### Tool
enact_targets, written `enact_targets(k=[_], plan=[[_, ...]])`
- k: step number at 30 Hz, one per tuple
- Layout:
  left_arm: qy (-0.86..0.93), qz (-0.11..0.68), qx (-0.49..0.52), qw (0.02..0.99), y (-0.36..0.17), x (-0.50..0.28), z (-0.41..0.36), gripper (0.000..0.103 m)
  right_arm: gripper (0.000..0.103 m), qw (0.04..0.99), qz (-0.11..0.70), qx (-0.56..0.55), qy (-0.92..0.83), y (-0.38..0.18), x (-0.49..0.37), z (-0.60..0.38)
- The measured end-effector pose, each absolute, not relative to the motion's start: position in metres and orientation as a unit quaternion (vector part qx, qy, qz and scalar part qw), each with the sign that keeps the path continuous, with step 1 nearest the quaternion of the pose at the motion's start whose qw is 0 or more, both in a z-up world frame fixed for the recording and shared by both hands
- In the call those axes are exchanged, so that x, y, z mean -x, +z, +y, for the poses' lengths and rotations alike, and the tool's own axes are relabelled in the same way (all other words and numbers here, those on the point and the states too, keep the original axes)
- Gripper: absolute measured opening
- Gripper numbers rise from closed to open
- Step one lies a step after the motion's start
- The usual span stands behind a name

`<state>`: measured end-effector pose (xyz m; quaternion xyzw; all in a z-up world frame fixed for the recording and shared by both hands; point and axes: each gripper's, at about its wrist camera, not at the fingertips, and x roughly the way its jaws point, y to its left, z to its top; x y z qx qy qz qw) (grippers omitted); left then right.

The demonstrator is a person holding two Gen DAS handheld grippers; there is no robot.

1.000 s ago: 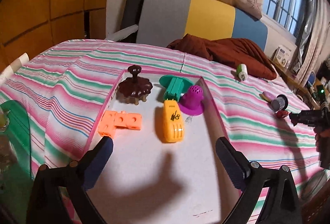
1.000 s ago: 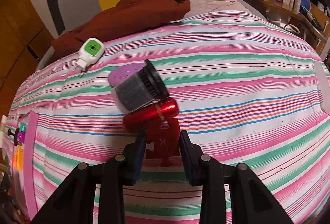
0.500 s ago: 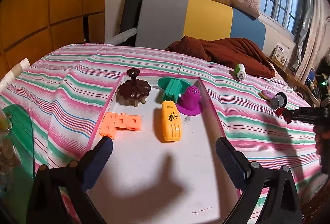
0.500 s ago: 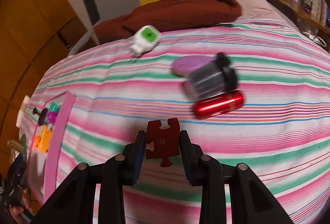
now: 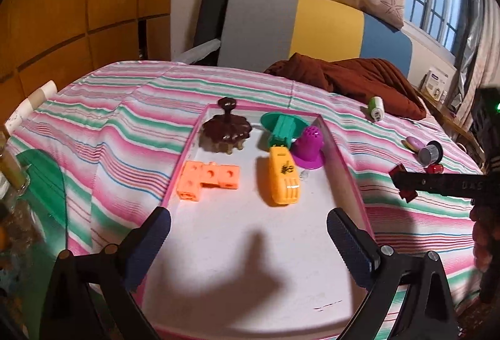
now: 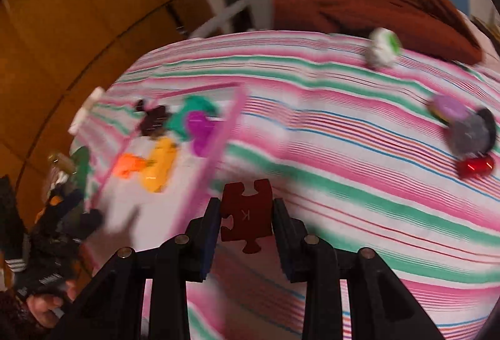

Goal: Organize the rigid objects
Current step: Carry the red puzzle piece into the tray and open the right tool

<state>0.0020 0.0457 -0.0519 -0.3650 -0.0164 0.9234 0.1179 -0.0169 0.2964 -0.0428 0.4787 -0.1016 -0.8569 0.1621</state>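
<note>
Right wrist view: the right gripper point(image 6: 245, 216) pinches a dark-red flat jigsaw piece point(image 6: 246, 211) by its edges, which could twist loose short of the pink-rimmed white tray point(image 6: 232, 111), while the left gripper point(image 5: 248, 233) gapes empty.

My right gripper point(image 6: 245, 216) clamped on a dark red puzzle piece point(image 6: 246, 211) above the striped bedspread point(image 6: 343, 152), pink-rimmed tray point(image 6: 232, 118) up-left of the piece, blurred toys inside it, red cylinder point(image 6: 475, 166) far right of the piece

Black tongs point(image 5: 248, 241), dark blue ribbed pads point(image 5: 350, 244), silver screws
</note>
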Motion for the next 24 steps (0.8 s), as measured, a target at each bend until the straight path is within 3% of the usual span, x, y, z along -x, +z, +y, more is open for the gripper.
enact_targets(k=[7, 17, 24], plan=[[0.923, -0.023, 0.371, 0.103, -0.052, -0.003, 0.037, 0.101, 0.032, 0.206, -0.06, -0.471, -0.856, -0.027, 0.03, 0.227], [0.922, -0.038, 0.373, 0.101, -0.053, -0.005, 0.024, 0.101, 0.032, 0.145, 0.095, -0.496, -0.851, -0.049, 0.05, 0.172], [0.921, -0.049, 0.374, 0.097, -0.054, -0.005, 0.015, 0.101, 0.032, 0.135, 0.137, -0.51, -0.838, -0.066, 0.064, 0.154]])
